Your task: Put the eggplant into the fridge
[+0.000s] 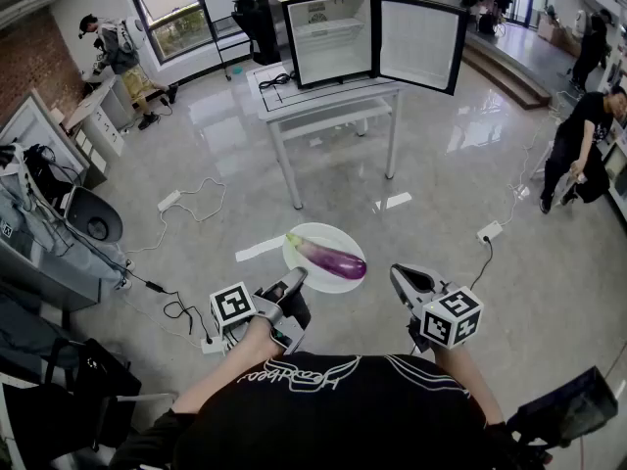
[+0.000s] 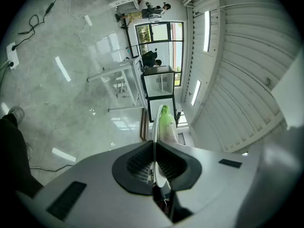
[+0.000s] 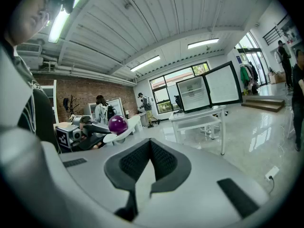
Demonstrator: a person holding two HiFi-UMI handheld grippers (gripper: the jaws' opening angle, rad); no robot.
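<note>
Lower middle of the head view: the left gripper (image 1: 297, 280) was clenched on the near rim of the round white plate (image 1: 323, 231). The glossy purple eggplant (image 1: 328, 258) with its green stem lay across that plate. The right gripper (image 1: 397, 274) hung just right of it, jaws pressed together on nothing. Top centre, the small black-edged fridge (image 1: 333, 37) stood open on the white table (image 1: 294, 96).

white plate (image 1: 333, 233) | white tbl (image 1: 323, 101) beyond it | pwr strip (image 1: 489, 231) R | cables (image 1: 181, 311) L
</note>
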